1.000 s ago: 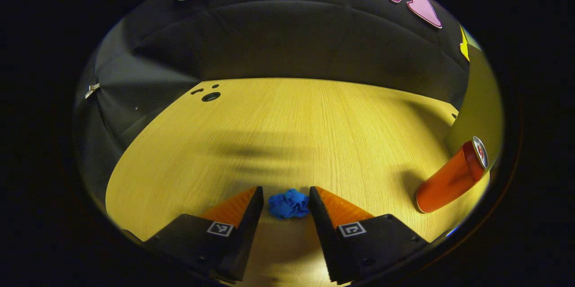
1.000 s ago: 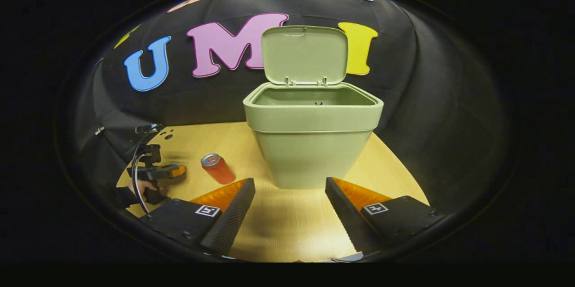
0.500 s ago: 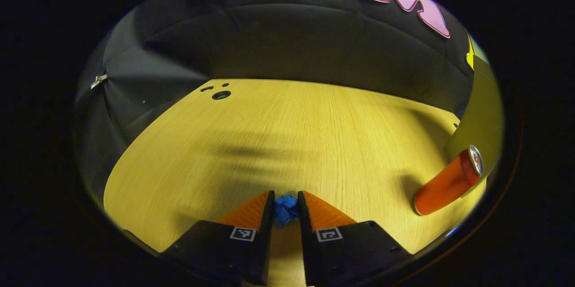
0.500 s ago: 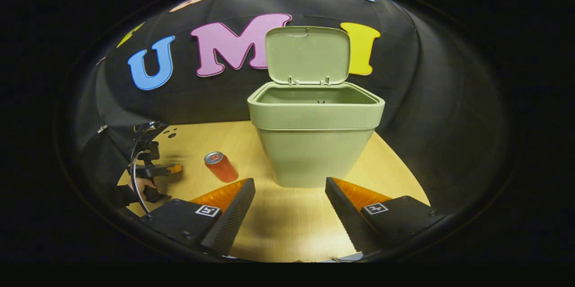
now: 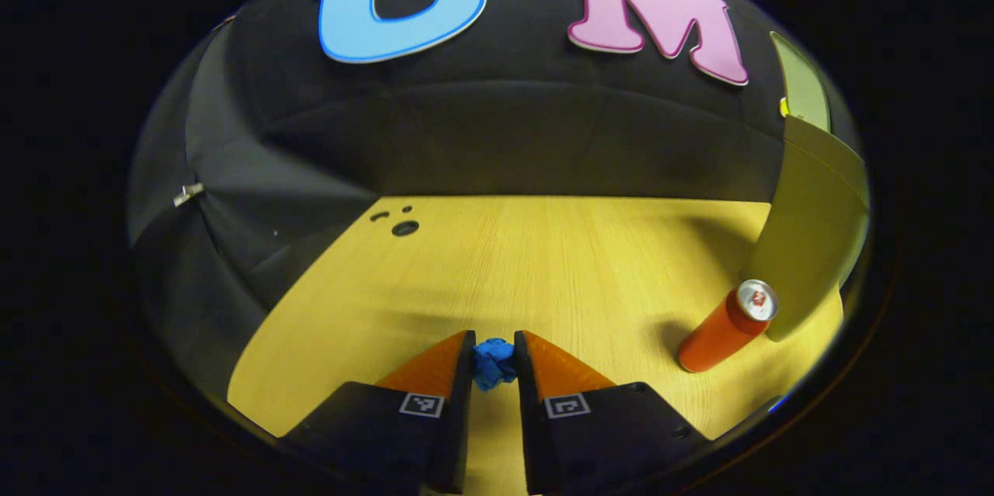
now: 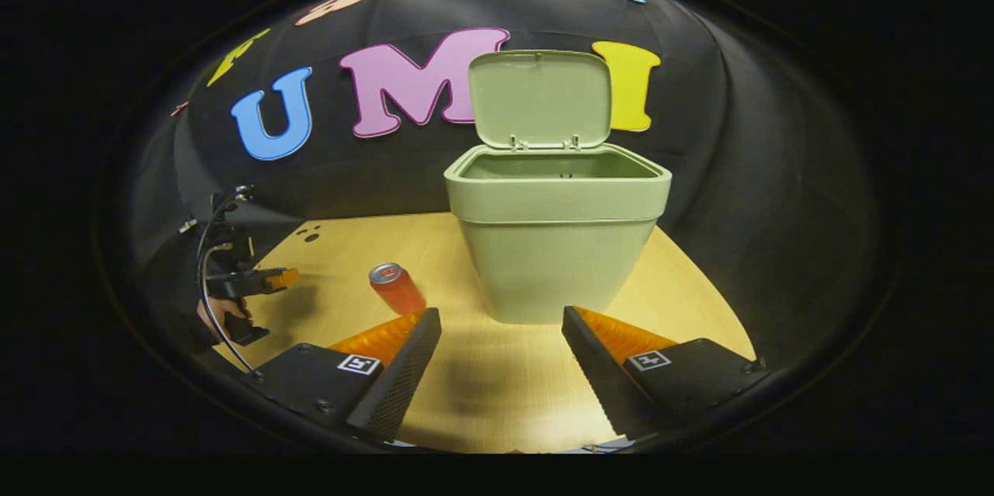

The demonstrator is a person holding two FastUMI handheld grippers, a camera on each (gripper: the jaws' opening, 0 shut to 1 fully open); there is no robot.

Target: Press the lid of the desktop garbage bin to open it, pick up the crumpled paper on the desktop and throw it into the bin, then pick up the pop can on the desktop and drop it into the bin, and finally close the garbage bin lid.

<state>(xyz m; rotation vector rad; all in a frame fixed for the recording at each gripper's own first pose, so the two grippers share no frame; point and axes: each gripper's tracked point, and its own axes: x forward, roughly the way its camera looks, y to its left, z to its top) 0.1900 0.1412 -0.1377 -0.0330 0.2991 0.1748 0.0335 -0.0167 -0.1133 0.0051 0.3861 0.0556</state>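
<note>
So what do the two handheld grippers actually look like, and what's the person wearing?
Each gripper, left and right, has two wedge-shaped fingers on dark blocks, and each block carries a small square black-and-white marker. In the right gripper view, the left gripper is a dark handheld unit with a looping cable, held by a hand in a dark sleeve.

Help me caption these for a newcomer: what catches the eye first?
The green bin stands mid-table with its lid swung up against the booth wall. To its left an orange pop can stands upright. The left tool pinches a blue crumpled paper between both fingers, near the table's front edge.
</note>
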